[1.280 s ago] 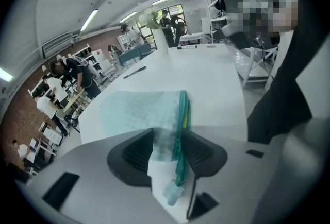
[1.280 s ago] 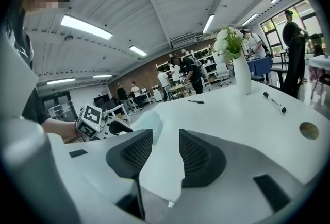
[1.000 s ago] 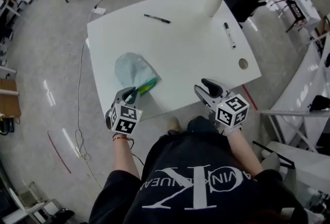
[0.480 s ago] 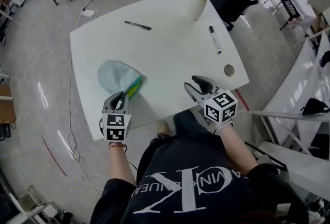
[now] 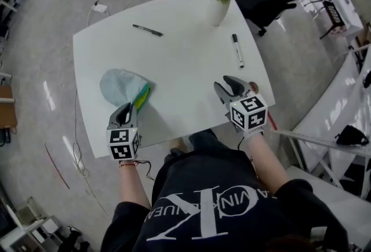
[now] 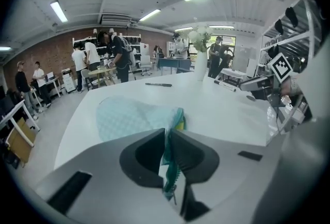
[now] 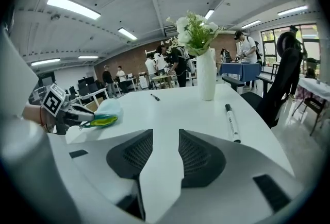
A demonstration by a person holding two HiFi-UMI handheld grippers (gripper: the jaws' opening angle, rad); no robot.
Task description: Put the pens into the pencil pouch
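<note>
Left gripper view: left hand-held gripper (image 6: 167, 140) pinches pencil pouch (image 6: 129, 117), probably its zipper; right hand-held gripper (image 7: 165, 140) spread.

The left gripper (image 5: 124, 110) pinches the pouch (image 5: 116, 86) by the near edge of the desk (image 5: 185, 65). The right gripper (image 5: 231, 84) points forward over that edge, jaws a little apart, empty.

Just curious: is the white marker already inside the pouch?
No, the white marker lies bare on the table, near the vase.
</note>
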